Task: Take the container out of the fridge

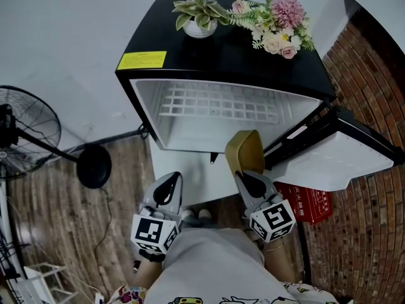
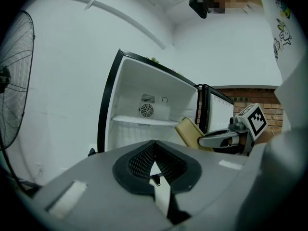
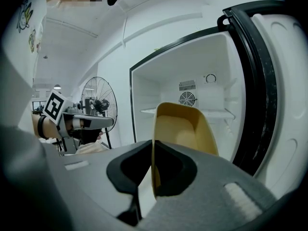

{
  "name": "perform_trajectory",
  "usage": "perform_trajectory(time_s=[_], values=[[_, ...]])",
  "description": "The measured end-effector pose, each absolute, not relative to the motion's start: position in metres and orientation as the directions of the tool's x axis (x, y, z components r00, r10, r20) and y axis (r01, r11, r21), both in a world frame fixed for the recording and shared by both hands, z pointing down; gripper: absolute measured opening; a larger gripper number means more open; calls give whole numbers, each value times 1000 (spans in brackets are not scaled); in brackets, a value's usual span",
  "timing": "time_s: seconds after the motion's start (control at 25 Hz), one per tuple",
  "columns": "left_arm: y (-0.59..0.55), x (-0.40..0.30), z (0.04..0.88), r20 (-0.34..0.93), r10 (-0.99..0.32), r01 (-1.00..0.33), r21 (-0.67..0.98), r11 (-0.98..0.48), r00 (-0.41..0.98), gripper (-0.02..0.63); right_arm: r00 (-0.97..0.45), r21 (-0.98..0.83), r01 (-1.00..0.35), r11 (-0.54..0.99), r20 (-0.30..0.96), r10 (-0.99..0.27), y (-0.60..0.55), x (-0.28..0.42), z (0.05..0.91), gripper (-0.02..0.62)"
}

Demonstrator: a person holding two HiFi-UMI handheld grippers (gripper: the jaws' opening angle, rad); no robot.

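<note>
A small black fridge (image 1: 228,62) stands open, its white inside (image 1: 215,128) bare apart from a wire shelf (image 1: 218,103). My right gripper (image 1: 248,177) is shut on the rim of a tan container (image 1: 245,152), held just outside the fridge opening. The right gripper view shows the container (image 3: 185,129) standing on edge between the pads, its hollow side facing the camera. My left gripper (image 1: 168,187) hangs to the left of it, shut with nothing in it. From the left gripper view, the container (image 2: 191,133) and the right gripper (image 2: 216,139) sit before the fridge.
The fridge door (image 1: 342,147) swings out to the right beside a brick wall (image 1: 373,75). A potted plant (image 1: 199,18) and flowers (image 1: 275,24) sit on the fridge top. A standing fan (image 1: 28,135) is at the left, a red box (image 1: 310,202) under the door.
</note>
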State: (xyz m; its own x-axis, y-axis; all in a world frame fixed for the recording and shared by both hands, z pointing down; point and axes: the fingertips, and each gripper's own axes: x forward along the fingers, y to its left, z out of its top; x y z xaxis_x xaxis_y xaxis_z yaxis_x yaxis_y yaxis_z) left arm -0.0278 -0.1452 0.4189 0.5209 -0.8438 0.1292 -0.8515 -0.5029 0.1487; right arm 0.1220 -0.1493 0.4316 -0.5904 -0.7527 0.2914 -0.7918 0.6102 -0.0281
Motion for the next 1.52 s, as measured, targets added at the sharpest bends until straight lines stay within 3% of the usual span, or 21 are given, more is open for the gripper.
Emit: perform_trajectory(time_s=[1.52], values=[[-161,-52,411,119,-870,-875,148,-462,479,2,-594,-32,-791,611,274,-756,-165,121,426,12]])
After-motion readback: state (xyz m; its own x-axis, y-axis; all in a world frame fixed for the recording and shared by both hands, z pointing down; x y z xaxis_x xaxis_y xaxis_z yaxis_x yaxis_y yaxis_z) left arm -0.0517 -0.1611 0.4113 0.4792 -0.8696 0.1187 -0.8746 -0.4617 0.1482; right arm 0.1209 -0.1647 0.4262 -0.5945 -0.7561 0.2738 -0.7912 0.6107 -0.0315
